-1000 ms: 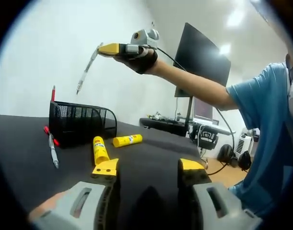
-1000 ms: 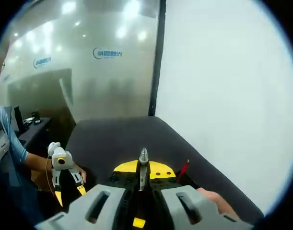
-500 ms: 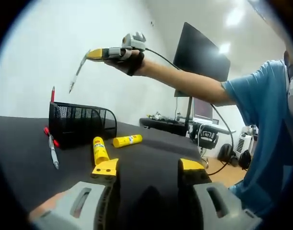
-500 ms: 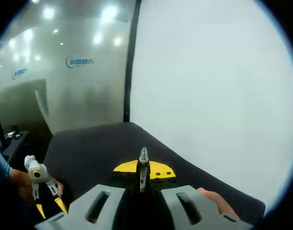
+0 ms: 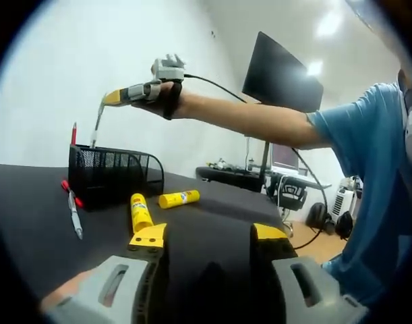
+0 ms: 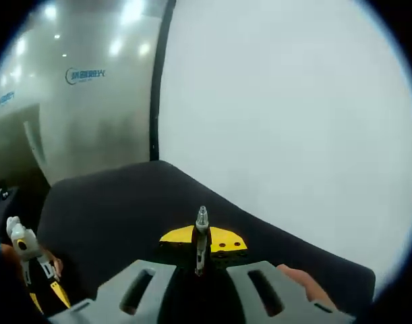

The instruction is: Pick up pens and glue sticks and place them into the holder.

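From my left gripper view I get the whole work area: black mesh holder (image 5: 114, 174) standing on the dark table (image 5: 37, 223), with one red pen (image 5: 75, 132) upright inside at its left end. Left of the holder, on the table, lie one white pen (image 5: 75, 214) and one red item (image 5: 70, 189), partly hidden, so I can't tell if it's a pen or a cap. Two yellow glue sticks (image 5: 141, 210) lie in front of the holder, the second (image 5: 179, 198) further back to the right, apart from each other. So I count two glue sticks down, one pen in, one loose white pen.

My left gripper (image 5: 209, 236) is low over the table with jaws spread wide and nothing between them.

The same view shows my right gripper (image 5: 114, 98) held high above the holder's left end, a person's arm behind it, a white pen (image 5: 96, 125) pinched in its tips and hanging point-down toward the holder rim.

The right gripper view adds the close-up: jaws closed tight on that one pen (image 6: 201, 236), which sticks straight ahead between the yellow tips. It faces a white wall over the table edge, with the left gripper (image 6: 45, 294) at lower left. A monitor (image 5: 282, 79) stands behind in the left gripper view.
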Tool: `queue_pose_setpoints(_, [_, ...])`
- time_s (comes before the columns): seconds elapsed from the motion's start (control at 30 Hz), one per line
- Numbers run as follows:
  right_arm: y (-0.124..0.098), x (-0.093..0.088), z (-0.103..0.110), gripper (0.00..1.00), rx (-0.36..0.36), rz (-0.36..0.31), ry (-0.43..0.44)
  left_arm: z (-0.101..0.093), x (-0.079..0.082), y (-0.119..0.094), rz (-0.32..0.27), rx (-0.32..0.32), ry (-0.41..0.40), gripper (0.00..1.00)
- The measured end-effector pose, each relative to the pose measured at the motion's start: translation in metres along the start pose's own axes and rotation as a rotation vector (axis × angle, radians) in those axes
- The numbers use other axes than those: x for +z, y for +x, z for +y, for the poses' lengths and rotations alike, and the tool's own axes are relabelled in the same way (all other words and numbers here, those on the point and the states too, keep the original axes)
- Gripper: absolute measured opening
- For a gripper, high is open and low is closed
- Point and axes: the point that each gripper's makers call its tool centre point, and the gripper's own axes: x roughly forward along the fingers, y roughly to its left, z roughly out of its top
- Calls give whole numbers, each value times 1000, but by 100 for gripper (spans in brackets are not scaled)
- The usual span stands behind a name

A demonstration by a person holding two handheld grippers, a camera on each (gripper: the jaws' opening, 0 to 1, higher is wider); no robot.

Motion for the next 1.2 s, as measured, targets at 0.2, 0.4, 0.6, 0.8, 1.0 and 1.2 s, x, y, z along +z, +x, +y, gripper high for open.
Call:
queue_pose_setpoints(0.2, [9,-9,6,3,-3,21,-5,0,0,0,1,-1,2,45])
queue_pose_setpoints(0.4, [21,-20,9,3,-7,50,-11,0,0,0,2,-2,4,45])
queue_pose_setpoints(0.6, [29,-30,13,3,-4,73,1,-1,0,0,3,-4,6,45])
queue_pose_setpoints(0.8, [38,-34,13,3,-6,84,6,0,0,0,3,-3,6,45])
queue_pose_setpoints(1.0, [42,-46,16,3,-4,119,6,-1,-1,0,5,-5,6,45])
queue_pose_setpoints(1.2, [46,-53,14,3,-10,141,13,-1,-1,0,6,-5,7,45])
